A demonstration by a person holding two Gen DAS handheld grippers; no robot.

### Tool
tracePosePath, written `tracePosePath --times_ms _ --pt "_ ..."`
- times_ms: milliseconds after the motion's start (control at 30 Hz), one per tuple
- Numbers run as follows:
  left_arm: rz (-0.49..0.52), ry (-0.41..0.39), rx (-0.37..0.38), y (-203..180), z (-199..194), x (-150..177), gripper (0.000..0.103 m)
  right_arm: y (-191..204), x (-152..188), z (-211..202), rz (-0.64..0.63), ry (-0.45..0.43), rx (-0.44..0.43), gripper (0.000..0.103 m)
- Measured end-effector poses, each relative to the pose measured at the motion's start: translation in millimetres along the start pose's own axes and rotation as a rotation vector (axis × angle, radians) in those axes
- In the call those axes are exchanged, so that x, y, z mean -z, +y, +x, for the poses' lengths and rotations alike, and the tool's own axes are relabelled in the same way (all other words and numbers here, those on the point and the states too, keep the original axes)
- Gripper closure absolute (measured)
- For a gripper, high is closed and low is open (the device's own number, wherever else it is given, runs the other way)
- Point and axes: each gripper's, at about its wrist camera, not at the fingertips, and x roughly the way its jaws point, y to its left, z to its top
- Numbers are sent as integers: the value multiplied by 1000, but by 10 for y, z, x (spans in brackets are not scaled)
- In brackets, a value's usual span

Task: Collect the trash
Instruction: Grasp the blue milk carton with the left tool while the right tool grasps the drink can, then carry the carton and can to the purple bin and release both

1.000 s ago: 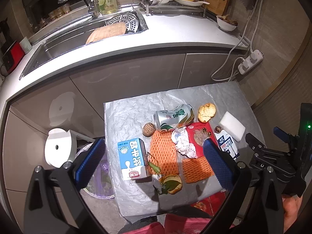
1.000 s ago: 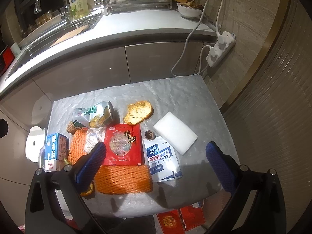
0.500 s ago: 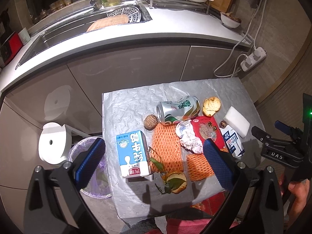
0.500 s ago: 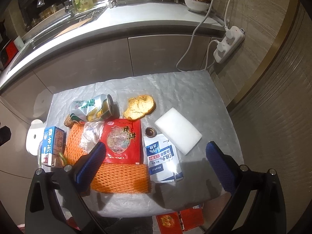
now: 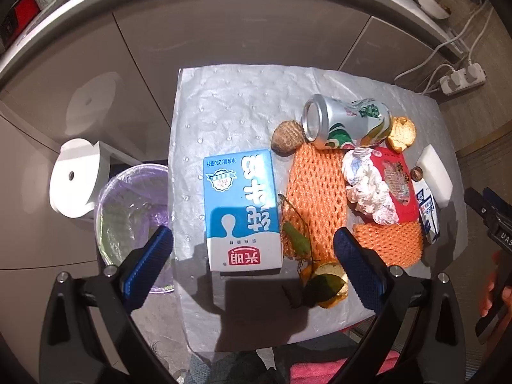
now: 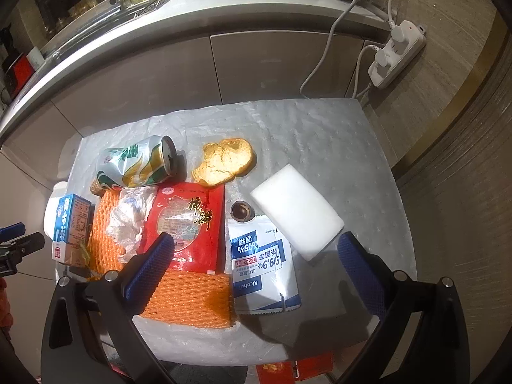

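The left gripper hung with its blue-padded fingers spread wide, holding nothing, above the near end of a blue-and-white milk carton on the grey-covered table. Just right of the carton lay orange foam netting, crumpled paper and a dented can. Left of the table, on the floor, stood a bin lined with a purple bag. The right gripper was likewise spread and empty above a red snack packet, an alcohol-wipe pouch and a white sponge block.
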Motion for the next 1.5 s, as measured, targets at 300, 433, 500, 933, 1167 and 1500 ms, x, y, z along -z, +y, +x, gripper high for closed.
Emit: tracePosePath --times_ms 300,433,500,933,1167,1500 --pt "-123 90 16 177 515 -88 7 -127 -106 204 -19 32 -11 2" --pt "-161 119 47 211 638 -96 23 -110 -161 294 -38 45 -19 2" --pt "-174 136 51 219 696 -84 36 -82 -192 328 -49 49 -30 2" --pt "-170 59 57 266 472 -62 40 1011 -671 408 -718 -44 -171 2" --pt "-184 2 58 276 182 -10 40 1792 -728 805 -1196 36 -243 17" --pt "-251 -22 47 455 49 105 40 2078 -480 1197 -1444 198 -264 36"
